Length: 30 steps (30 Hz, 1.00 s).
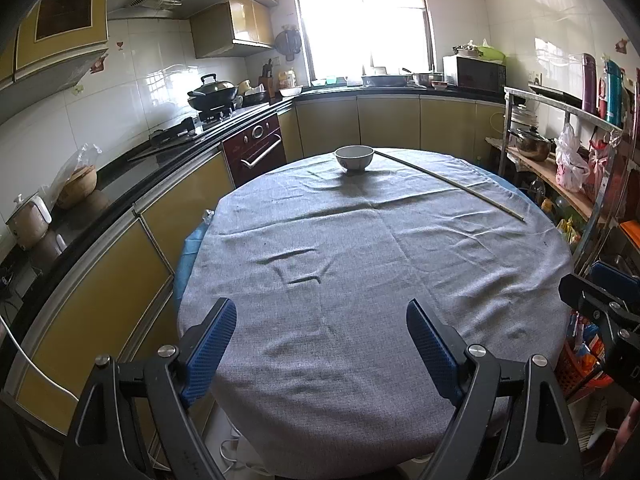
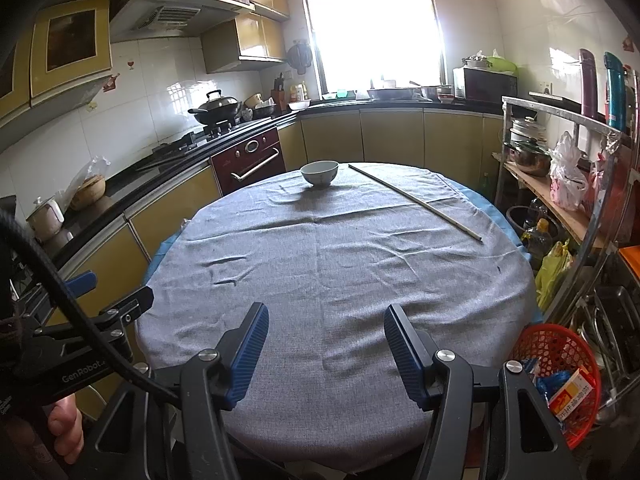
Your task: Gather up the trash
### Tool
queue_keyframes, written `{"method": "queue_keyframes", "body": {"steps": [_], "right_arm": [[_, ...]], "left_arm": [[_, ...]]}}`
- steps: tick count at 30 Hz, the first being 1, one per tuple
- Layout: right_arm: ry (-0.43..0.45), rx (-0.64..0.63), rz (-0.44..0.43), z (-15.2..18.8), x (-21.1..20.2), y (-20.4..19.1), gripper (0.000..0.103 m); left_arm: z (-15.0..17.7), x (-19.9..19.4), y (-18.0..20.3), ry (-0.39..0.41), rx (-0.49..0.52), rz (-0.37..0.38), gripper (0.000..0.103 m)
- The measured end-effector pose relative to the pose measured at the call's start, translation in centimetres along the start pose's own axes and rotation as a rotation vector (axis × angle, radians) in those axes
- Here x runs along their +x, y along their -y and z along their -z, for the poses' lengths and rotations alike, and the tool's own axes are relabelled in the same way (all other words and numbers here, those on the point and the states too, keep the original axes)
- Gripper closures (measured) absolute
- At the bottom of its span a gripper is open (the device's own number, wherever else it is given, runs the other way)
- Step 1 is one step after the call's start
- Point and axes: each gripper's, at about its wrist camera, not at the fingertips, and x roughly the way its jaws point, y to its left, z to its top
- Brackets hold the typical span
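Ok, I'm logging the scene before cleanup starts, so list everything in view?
bowl: one, white, far side of the table
stick: one, pale, thin, right of the bowl on the cloth
tablecloth: one, grey, over the round table
basket: one, red, beside the table's right, holding packets
wok: one, dark, lidded, on the stove
microwave: one, dark, back counter
left gripper: blue pads, open, empty
right gripper: blue pads, open, empty

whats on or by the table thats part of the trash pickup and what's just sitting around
Likely part of the job:
- thin stick lying on the grey cloth
- red basket beside the table, already holding wrappers and a small box
- left gripper and right gripper, both open and empty

Just lying about:
- white bowl
- wok on the stove
- microwave
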Motion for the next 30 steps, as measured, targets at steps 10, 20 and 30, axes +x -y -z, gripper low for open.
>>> {"method": "queue_keyframes", "body": {"steps": [10,20,30], "right_arm": [[-0.008,0.006,0.003,0.0,0.3,0.2,0.039],[-0.021,-0.008,0.009,-1.0,1.5,1.0,0.039],[-0.032,0.011,-0.019,-2.4,3.5,2.5,0.039]], "left_arm": [[0.0,0.5,0.2,-0.016,-0.003,0.001,0.016],[-0.7,2.4,0.4,-0.055,-0.023,-0.013,0.016],[-1.7,4.1,1.7,-0.095,-0.002,-0.039,0.016]]}}
